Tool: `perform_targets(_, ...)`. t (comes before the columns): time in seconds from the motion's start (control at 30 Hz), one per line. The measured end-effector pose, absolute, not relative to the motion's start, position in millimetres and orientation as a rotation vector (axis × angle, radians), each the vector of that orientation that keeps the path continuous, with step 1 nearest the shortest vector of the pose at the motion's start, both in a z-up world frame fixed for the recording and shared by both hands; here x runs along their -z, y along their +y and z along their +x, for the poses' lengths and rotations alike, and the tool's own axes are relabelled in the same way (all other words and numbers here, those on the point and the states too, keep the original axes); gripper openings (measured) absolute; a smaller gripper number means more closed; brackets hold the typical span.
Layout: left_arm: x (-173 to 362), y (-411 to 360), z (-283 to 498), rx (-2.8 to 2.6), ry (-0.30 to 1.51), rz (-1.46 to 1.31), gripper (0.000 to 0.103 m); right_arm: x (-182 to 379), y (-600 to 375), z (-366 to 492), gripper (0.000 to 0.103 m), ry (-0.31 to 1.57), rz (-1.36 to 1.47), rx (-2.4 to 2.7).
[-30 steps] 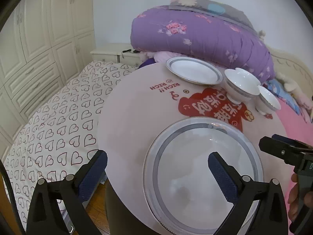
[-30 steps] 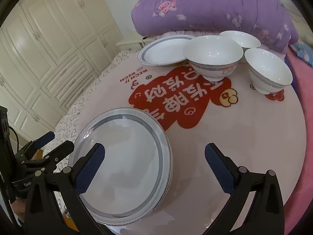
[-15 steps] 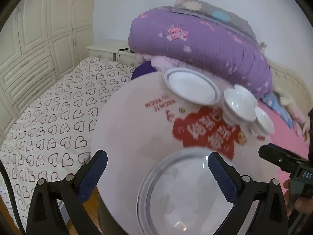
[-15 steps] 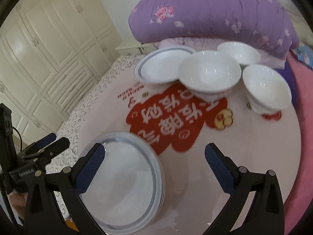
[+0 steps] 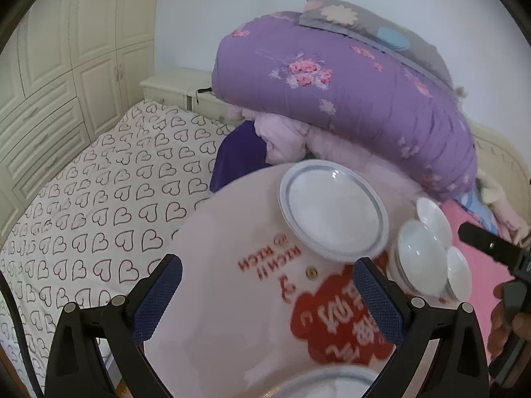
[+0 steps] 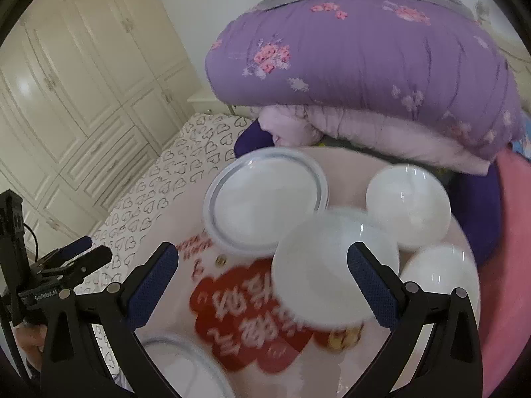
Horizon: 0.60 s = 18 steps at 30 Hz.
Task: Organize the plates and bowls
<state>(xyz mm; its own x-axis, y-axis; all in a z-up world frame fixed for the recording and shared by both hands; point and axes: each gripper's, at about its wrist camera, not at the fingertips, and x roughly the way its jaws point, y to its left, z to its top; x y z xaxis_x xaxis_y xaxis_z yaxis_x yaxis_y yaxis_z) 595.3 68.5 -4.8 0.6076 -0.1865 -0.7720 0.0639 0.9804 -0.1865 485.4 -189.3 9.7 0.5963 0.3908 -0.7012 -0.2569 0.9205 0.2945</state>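
Note:
A small grey-rimmed plate (image 5: 333, 212) (image 6: 265, 200) lies at the far side of the round pink table (image 5: 232, 325). Three white bowls (image 5: 421, 255) cluster to its right; in the right wrist view the biggest bowl (image 6: 328, 265) is nearest, with two more (image 6: 408, 205) (image 6: 438, 282) behind. A large grey-rimmed plate (image 5: 332, 383) (image 6: 186, 368) shows only at the bottom edge. My left gripper (image 5: 265, 295) hovers open over the table, short of the small plate. My right gripper (image 6: 262, 282) is open in front of the big bowl, holding nothing.
A folded purple floral quilt (image 5: 348, 89) on pink bedding rises just behind the table. A heart-print bed sheet (image 5: 99, 199) spreads to the left, with cream wardrobes (image 6: 66, 83) beyond. A person's hand (image 5: 507, 318) holds the right tool at the right edge.
Both grippers moved forward across the table and tilted up. The large plate slid to the bottom edge of both views; the small plate and bowls are much closer. Both stay open.

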Motion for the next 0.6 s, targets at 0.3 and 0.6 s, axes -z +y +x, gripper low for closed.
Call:
perform_targets(0.3, 38, 55, 691, 0.139, 0.973, -0.14, 0.101, -2, -192, 574, 0.103, 0.923, 0.146, -0.368)
perform_targets(0.6, 90, 42, 768, 0.163, 1.093, -0.164, 0.094, 40, -186, 631, 0.103, 1.07, 0.122, -0.369)
